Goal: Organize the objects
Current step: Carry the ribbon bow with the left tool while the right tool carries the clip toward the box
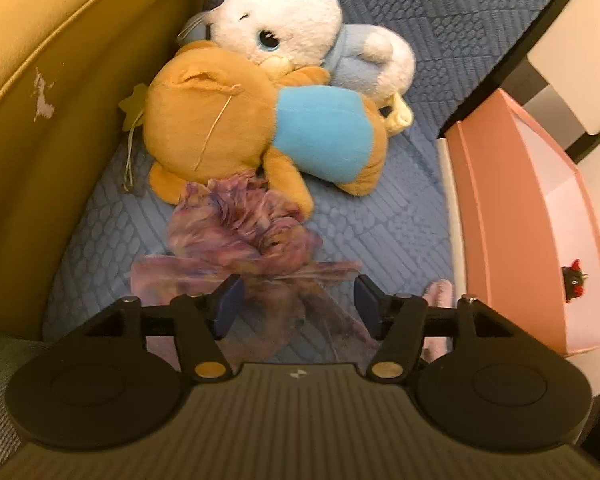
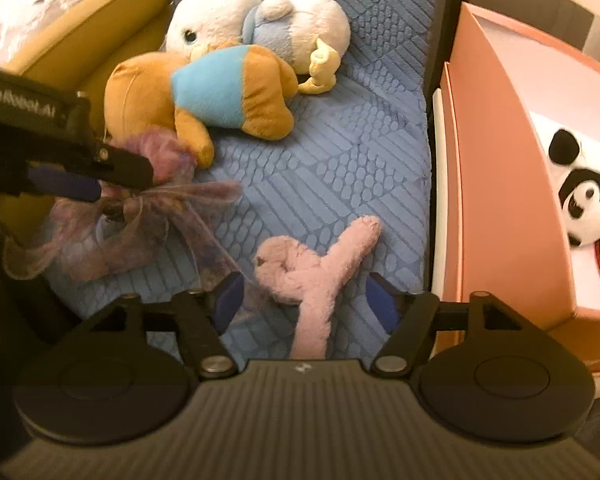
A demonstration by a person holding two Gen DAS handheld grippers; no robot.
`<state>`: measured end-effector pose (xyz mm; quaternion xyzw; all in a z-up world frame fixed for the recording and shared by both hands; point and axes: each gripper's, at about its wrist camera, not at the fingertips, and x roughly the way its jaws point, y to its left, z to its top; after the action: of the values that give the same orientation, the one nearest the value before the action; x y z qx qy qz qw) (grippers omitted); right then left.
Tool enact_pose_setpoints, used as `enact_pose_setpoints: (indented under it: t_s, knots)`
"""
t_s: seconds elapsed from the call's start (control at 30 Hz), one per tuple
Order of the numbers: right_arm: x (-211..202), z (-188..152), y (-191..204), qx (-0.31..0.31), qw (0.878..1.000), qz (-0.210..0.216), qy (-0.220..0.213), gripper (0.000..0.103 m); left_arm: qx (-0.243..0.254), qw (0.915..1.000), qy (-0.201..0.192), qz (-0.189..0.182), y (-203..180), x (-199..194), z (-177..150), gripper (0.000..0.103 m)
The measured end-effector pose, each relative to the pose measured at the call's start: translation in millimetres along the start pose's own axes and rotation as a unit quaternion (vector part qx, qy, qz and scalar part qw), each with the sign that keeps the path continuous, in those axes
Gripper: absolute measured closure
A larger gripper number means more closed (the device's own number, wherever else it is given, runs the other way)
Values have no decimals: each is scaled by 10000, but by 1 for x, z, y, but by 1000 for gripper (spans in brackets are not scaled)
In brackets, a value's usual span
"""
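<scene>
Hovering spread over the blue cushion (image 2: 340,168), both tongs hold nothing — the left gripper (image 1: 296,300) straddles a gauzy purple scarf (image 1: 240,236), light and limp, likely best pinched at its knot; the right gripper (image 2: 306,300) straddles a soft pink plush (image 2: 312,272).

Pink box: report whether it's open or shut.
Open. The pink box has no lid on; its white inside shows, with a panda plush lying in it.

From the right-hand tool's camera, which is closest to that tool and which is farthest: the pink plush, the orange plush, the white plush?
Measured from the right tool:
1. Pink plush, lying between its open fingers.
2. Orange plush, farther up the blue cushion, to the left.
3. White plush, behind the orange one, at the cushion's far end.
</scene>
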<state>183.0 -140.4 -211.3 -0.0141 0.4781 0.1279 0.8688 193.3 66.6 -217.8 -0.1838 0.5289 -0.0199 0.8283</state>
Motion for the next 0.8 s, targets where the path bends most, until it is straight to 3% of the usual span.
enact_pose_setpoints:
  t_s: [0.3,0.53,0.67,0.8]
  knots:
    - [14,4,-3,591,9976,-311,-168,32,104,9986,64,512,-8,32,8,33]
    - [27,8,-1,290,9990,-331,-33,39,354,9935,-55,1078,-21,45,13,33]
    - [23,8,-1,188,9987,-463,-50,39,168,9918,-183,1258,-20,48,12,35]
    - [18,8,-4,176,9990,-404,-125,40,-9,9884,-274,1492,-16,51,8,43]
